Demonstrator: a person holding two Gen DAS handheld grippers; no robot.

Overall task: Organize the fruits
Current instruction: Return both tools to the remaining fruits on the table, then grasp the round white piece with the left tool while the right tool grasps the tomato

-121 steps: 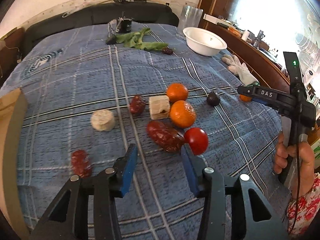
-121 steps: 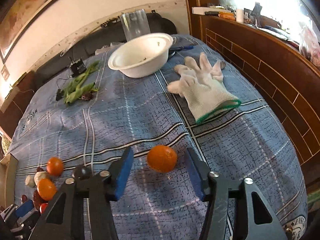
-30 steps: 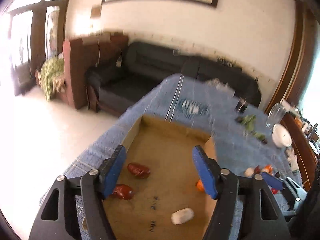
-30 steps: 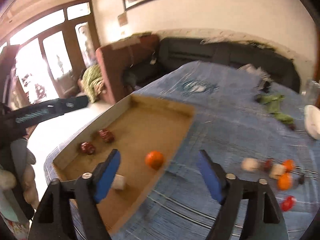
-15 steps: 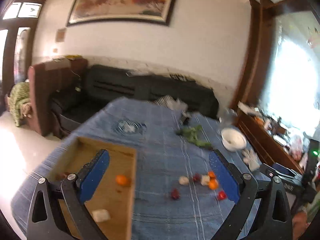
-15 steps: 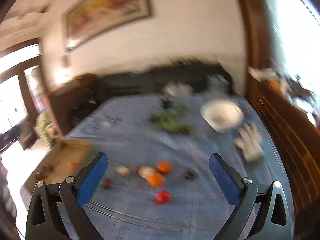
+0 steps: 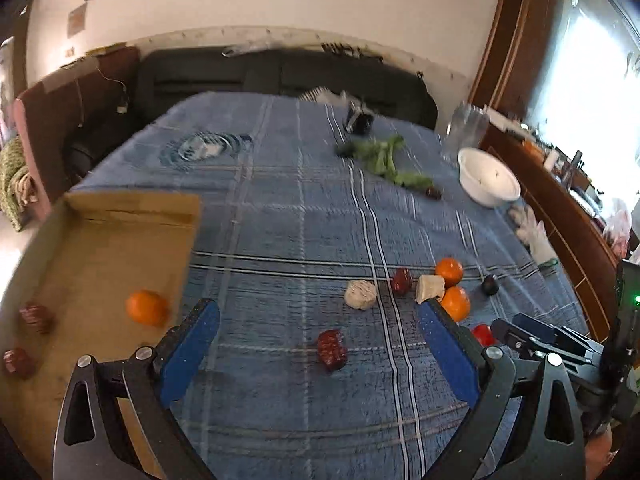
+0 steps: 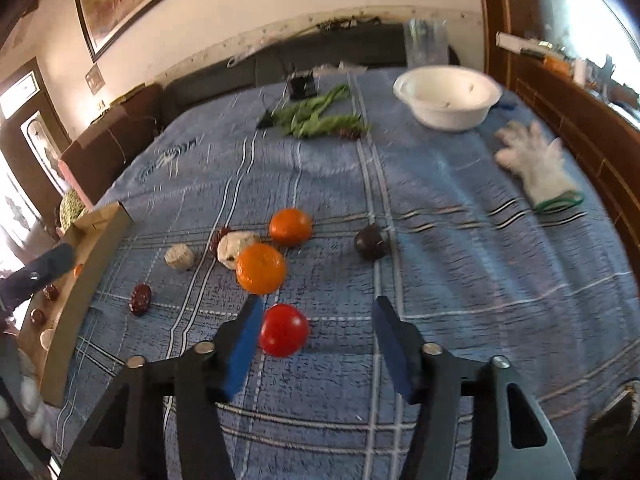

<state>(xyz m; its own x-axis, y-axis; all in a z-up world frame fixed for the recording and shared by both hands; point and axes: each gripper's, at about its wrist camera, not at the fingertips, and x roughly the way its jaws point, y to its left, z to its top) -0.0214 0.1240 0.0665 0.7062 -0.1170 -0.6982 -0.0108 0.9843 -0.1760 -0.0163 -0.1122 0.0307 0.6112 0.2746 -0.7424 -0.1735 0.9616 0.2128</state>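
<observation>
My right gripper (image 8: 318, 308) is low over the blue plaid cloth with its jaws closing. A red tomato (image 8: 284, 330) sits between them, against the left pad and apart from the right one. Two oranges (image 8: 261, 268), a dark plum (image 8: 370, 243), pale pieces (image 8: 236, 248) and a dark red fruit (image 8: 140, 299) lie beyond. My left gripper (image 7: 316, 316) stands wide, its jaws closing slightly. A dark red fruit (image 7: 332, 350) lies on the cloth between them, touching neither. The cardboard tray (image 7: 100, 248) at the left holds an orange (image 7: 146, 307) and two dark red fruits (image 7: 36, 318).
A white bowl (image 8: 446, 98), a clear jar (image 8: 426, 42), green leaves (image 8: 320, 118) and a white glove (image 8: 536, 162) lie at the far end. A wooden ledge (image 8: 580, 116) runs along the right. A dark sofa (image 7: 280, 80) stands beyond the table.
Both views have swung from the tray to the loose fruit and dropped toward the cloth. The right jaws have narrowed around the tomato. The left jaws stand wider than a second ago.
</observation>
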